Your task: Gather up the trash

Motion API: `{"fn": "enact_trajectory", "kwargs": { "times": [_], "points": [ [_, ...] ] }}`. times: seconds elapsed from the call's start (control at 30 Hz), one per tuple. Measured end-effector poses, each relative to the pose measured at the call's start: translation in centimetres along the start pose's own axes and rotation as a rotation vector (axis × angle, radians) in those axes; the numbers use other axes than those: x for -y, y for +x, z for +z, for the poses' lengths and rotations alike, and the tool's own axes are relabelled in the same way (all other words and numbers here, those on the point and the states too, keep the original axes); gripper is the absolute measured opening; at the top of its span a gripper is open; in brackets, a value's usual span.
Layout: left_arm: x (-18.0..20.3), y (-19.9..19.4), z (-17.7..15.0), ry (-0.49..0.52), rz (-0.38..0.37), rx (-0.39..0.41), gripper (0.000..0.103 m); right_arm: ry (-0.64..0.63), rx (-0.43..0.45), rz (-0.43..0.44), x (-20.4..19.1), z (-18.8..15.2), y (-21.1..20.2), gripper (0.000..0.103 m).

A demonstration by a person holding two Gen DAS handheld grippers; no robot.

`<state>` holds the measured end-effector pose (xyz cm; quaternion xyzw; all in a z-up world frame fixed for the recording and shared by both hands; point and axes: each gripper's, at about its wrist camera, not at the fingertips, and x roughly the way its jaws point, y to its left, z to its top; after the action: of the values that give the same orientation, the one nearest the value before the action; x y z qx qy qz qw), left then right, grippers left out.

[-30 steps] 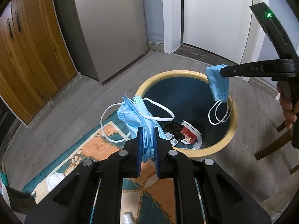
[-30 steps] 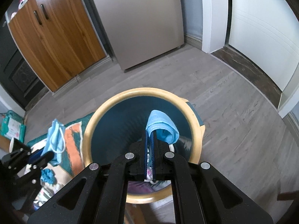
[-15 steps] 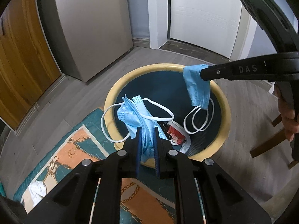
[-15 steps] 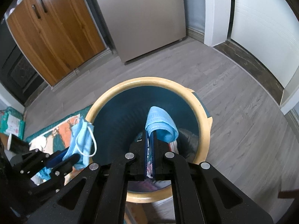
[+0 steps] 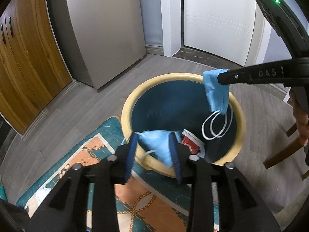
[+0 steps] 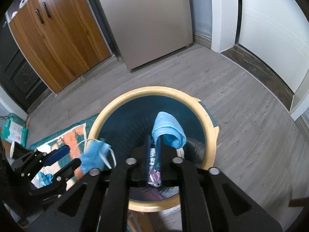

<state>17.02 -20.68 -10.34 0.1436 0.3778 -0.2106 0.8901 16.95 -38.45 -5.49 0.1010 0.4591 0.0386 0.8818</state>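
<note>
A round bin with a yellow rim point(image 5: 154, 81) point(image 6: 119, 104) and dark blue inside stands on the floor. Over its near edge is my left gripper point(image 5: 153, 137) point(image 6: 73, 154), jaws opening. A blurred blue face mask point(image 5: 156, 143) point(image 6: 92, 156) is loose between its fingers and dropping. Above the bin's far right side is my right gripper point(image 5: 220, 77) point(image 6: 155, 138). Its jaws are starting to open, and a second blue mask point(image 5: 216, 94) point(image 6: 168, 133) still hangs pinched at the tips, white ear loops dangling. A red and white cup point(image 5: 190, 141) lies in the bin.
A teal and orange rug point(image 5: 92, 148) lies against the bin's left side. A grey fridge point(image 5: 104, 29) and wooden cupboards point(image 5: 29, 58) stand behind. Wooden chair legs point(image 5: 280, 154) are at the right. A person's hand point(image 5: 301, 123) grips the right tool.
My left gripper's jaws have spread apart and the mask they pinched is slipping down toward the bin. The right gripper has stayed over the bin with its mask.
</note>
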Motion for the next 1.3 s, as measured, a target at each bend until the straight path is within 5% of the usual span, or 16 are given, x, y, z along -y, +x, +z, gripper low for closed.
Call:
{"fn": "enact_trajectory", "kwargs": {
  "times": [0.2,0.37,0.5,0.77,1.3],
  "points": [
    [-0.5,-1.0,-0.1,-0.021,0.009,0.022,0.063,0.013,0.014,0.002,-0.2,0.3,-0.3,0.035],
    [-1.4,-1.6,-0.2,-0.05,0.013,0.039,0.076,0.034,0.039,0.007,0.0,0.5,-1.0,0.073],
    [-1.9,-2.5,-0.2,-0.057,0.025,0.045,0.078,0.084,0.077,0.028,0.0,0.9,-2.2,0.092],
    [-4.0,-8.2,-0.8,-0.102,0.085,0.099,0.093,0.072,0.116,0.049,-2.0,0.4,-4.6,0.096],
    [-11.3,-21.5,-5.8,-0.207,0.244,0.131,0.097,-0.007,0.168,0.126,-9.5,-2.3,-8.3,0.097]
  ]
}}
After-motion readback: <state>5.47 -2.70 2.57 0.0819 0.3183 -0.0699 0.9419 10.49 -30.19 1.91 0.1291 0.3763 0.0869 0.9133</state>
